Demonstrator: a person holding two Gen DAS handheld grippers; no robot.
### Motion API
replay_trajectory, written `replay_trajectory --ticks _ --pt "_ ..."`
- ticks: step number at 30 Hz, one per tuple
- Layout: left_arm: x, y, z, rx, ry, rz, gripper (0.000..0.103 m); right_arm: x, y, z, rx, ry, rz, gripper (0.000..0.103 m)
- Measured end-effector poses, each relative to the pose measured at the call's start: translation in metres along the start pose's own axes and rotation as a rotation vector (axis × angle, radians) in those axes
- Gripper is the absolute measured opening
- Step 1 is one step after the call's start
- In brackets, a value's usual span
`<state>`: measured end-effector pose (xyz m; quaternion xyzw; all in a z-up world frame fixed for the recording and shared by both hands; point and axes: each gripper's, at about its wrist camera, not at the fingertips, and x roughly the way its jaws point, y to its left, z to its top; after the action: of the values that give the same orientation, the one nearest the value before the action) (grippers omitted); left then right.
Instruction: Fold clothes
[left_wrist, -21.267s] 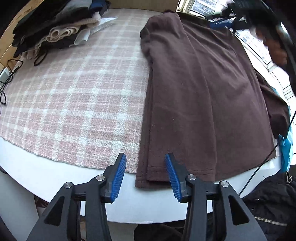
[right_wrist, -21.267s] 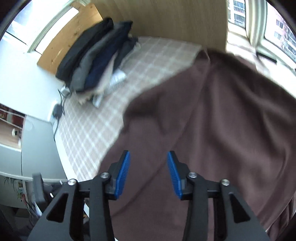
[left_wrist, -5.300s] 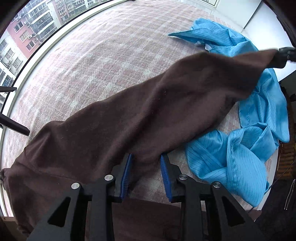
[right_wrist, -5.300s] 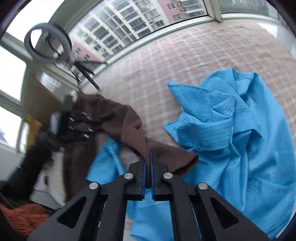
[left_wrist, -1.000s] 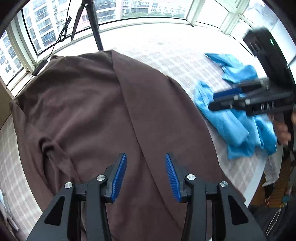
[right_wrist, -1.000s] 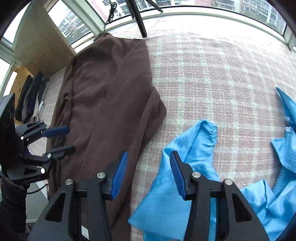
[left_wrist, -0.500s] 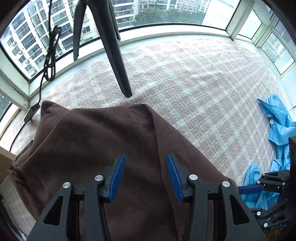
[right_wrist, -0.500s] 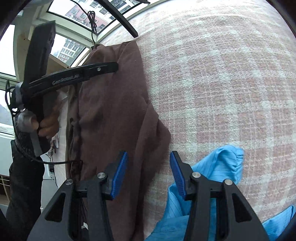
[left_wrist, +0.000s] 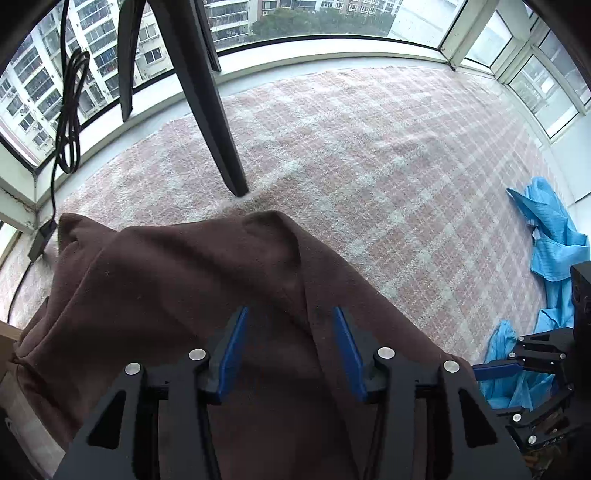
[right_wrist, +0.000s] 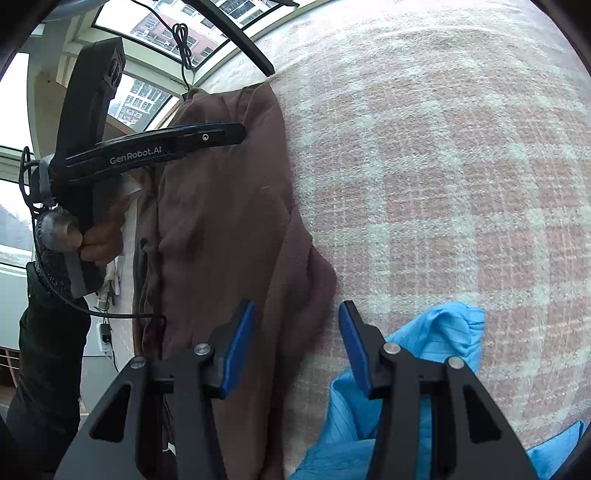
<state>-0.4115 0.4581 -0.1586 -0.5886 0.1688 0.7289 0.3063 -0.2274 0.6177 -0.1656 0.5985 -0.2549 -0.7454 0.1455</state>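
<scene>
A dark brown garment (left_wrist: 177, 280) lies folded lengthwise on the pink plaid cloth (left_wrist: 369, 155); it also shows in the right wrist view (right_wrist: 221, 229). My left gripper (left_wrist: 290, 347) is open, hovering over the garment's upper part near a fold ridge. My right gripper (right_wrist: 295, 339) is open, its jaws astride the garment's right edge, beside a blue striped shirt (right_wrist: 417, 369). The left gripper also appears in the right wrist view (right_wrist: 236, 133), above the garment's far end. The right gripper shows at the right edge of the left wrist view (left_wrist: 480, 369).
A black tripod leg (left_wrist: 218, 122) stands on the cloth just beyond the garment's far end. A black cable (left_wrist: 68, 110) hangs at the window on the left. The blue shirt (left_wrist: 550, 236) lies crumpled at the right of the table. Windows ring the far side.
My left gripper has moved nearer to the garment's far end, which now fills more of its view. My right gripper has come slightly closer to the garment's edge. Both stay open.
</scene>
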Motion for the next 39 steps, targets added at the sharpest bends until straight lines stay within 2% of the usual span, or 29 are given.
replay_trajectory --ticks 1,3,4,5,7,11,13,17,19,20,23,24,26,27,29,33,35,37,39 --pt "0.001 -0.001 -0.001 0.002 0.005 -0.003 0.044 -0.001 0.001 0.0 -0.008 -0.008 -0.014 0.044" --pt "0.005 -0.004 -0.003 0.006 0.019 -0.01 0.033 -0.003 0.004 0.0 -0.017 -0.021 -0.034 0.038" --pt "0.005 -0.006 -0.004 0.01 0.023 -0.015 0.02 -0.003 0.005 0.0 -0.018 -0.023 -0.037 0.038" --pt "0.004 -0.009 -0.006 0.015 0.022 -0.02 0.01 -0.003 0.005 0.0 -0.02 -0.024 -0.04 0.037" --pt "-0.001 -0.014 -0.011 0.028 0.013 -0.024 0.001 -0.002 0.007 0.0 -0.025 -0.023 -0.051 0.034" --pt "-0.026 -0.021 -0.019 0.058 -0.048 -0.019 0.001 -0.002 0.007 -0.001 -0.035 -0.027 -0.08 0.033" --pt "-0.043 -0.021 -0.025 0.055 -0.088 -0.023 0.001 -0.003 0.006 0.0 -0.025 -0.028 -0.065 0.033" --pt "-0.072 0.007 -0.02 0.042 -0.163 0.018 0.001 -0.002 0.006 0.003 0.007 -0.031 0.01 0.033" --pt "-0.076 0.021 -0.026 0.05 -0.184 0.071 0.001 -0.001 0.014 0.007 -0.015 -0.05 0.027 0.01" --pt "-0.078 0.025 -0.03 0.042 -0.187 0.083 0.001 0.001 0.019 0.009 -0.027 -0.055 0.034 0.007" --pt "-0.067 0.05 -0.038 -0.058 -0.186 0.094 0.001 0.008 0.021 0.018 -0.012 -0.055 0.074 0.007" --pt "-0.058 0.056 -0.04 -0.085 -0.169 0.107 0.001 0.013 0.017 0.021 0.008 -0.038 0.068 0.008" --pt "-0.035 0.065 -0.041 -0.124 -0.112 0.146 0.0 0.024 0.008 0.025 0.049 0.012 0.0 0.01" --pt "-0.023 0.069 -0.042 -0.144 -0.083 0.166 0.0 0.022 0.008 0.025 0.046 0.01 -0.006 0.012" --pt "-0.026 0.069 -0.052 -0.148 -0.089 0.157 0.003 0.011 0.013 0.02 0.017 -0.004 -0.025 0.014" --pt "-0.074 0.05 -0.095 -0.082 -0.163 0.127 0.007 -0.032 0.018 -0.008 -0.015 -0.001 0.046 0.014" --pt "-0.095 0.025 -0.128 0.029 -0.168 0.13 0.016 -0.053 0.021 -0.021 -0.031 0.0 0.081 0.014" --pt "-0.117 0.003 -0.166 0.121 -0.157 0.131 0.017 -0.075 0.024 -0.035 -0.047 0.002 0.116 0.014" --pt "-0.142 -0.013 -0.204 0.172 -0.144 0.102 0.019 -0.096 0.027 -0.049 -0.063 0.003 0.152 0.014"
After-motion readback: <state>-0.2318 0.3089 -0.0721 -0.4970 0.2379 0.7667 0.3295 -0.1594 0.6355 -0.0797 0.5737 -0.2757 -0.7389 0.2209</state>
